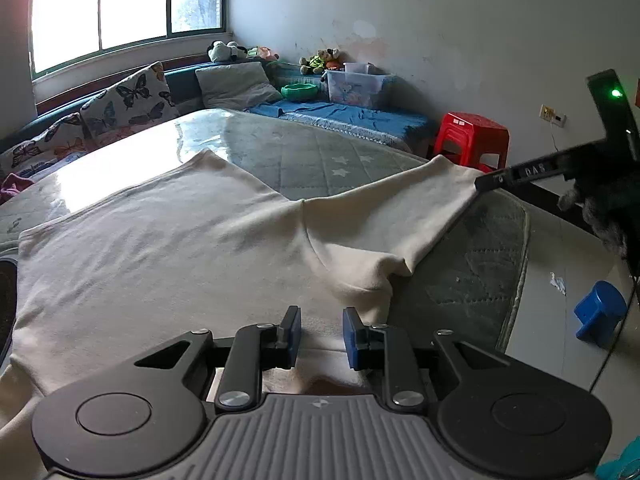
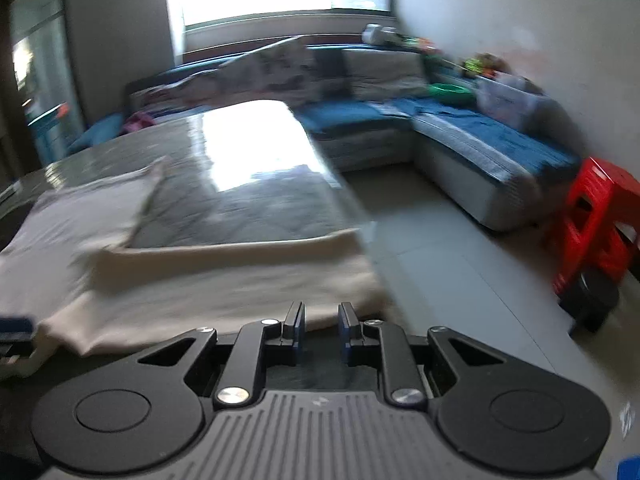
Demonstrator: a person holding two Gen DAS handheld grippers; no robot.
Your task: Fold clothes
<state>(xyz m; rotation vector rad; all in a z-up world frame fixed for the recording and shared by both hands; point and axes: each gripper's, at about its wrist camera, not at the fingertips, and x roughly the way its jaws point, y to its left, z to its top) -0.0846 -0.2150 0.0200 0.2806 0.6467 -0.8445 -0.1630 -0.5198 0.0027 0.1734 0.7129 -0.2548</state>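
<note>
It was a lived-in room with a bright window (image 1: pixel 124 4) at the far end, a blue-covered sofa (image 1: pixel 344 118) running along the wall, and a table (image 1: pixel 312 156) under a glossy quilted cover in the middle. On the left of the sofa leaned butterfly-print cushions (image 1: pixel 128 100); farther right sat soft toys (image 1: pixel 320 60) and a clear storage box (image 1: pixel 356 86), then a red plastic stool (image 1: pixel 472 138) by the wall, with a blue stool (image 1: pixel 598 314) on the floor tiles.

A cream shirt (image 1: pixel 168 240) lay spread over the near part of the table, body flat, one sleeve (image 1: pixel 400 216) stretched out toward the right edge. The left gripper (image 1: pixel 321 336) hung just over the shirt's near edge, its blue pads a little apart with nothing pinched between them. The right gripper (image 2: pixel 321 330) stood at the table's right side, close to the end of the sleeve; its own view was smeared, yet its fingers showed a narrow gap with cloth beneath rather than between them. A gloved hand (image 1: pixel 600 208) held it.
</note>
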